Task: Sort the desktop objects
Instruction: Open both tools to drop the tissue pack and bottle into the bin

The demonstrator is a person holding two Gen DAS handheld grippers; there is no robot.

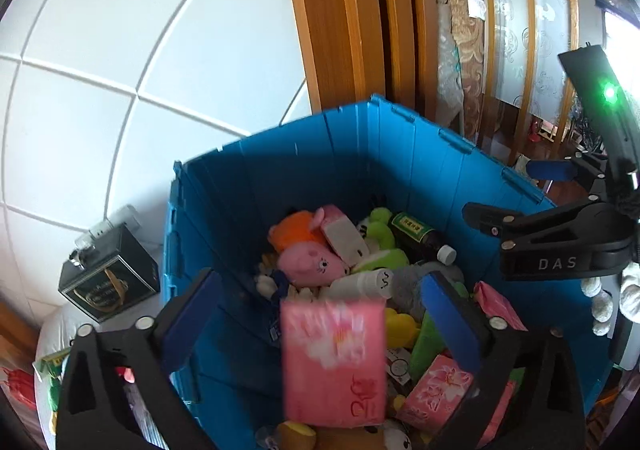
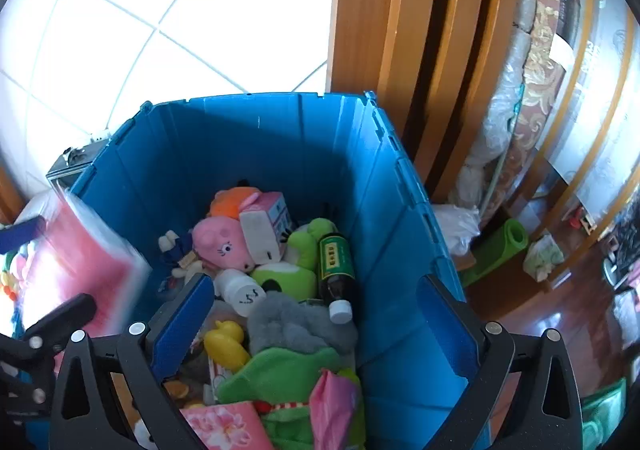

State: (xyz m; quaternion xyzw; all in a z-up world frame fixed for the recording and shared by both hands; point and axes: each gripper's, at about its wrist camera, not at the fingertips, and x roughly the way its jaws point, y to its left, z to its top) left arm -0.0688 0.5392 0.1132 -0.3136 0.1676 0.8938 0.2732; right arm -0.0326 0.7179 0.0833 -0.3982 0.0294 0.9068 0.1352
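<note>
A blue bin [image 1: 280, 178] [image 2: 256, 138] holds several toys and packs: a pink pig plush [image 2: 220, 246], a dark bottle with a green label [image 2: 336, 266], a yellow duck [image 2: 226, 344] and pink tissue packs [image 1: 436, 394]. My left gripper [image 1: 320, 318] stands open over the bin's near side. A motion-blurred pink tissue pack [image 1: 334, 358] [image 2: 76, 270] hangs between its fingers with a gap on each side. My right gripper [image 2: 316, 324] is open above the bin with nothing between its fingers. In the left wrist view the right gripper [image 1: 516, 194] shows at the right.
A black box [image 1: 108, 282] stands left of the bin against the white tiled wall [image 1: 120, 50]. A wooden door frame [image 2: 400, 30] rises behind the bin. A rolled carpet [image 2: 532, 70] and a green mat [image 2: 496, 250] lie at the right over a dark wooden floor.
</note>
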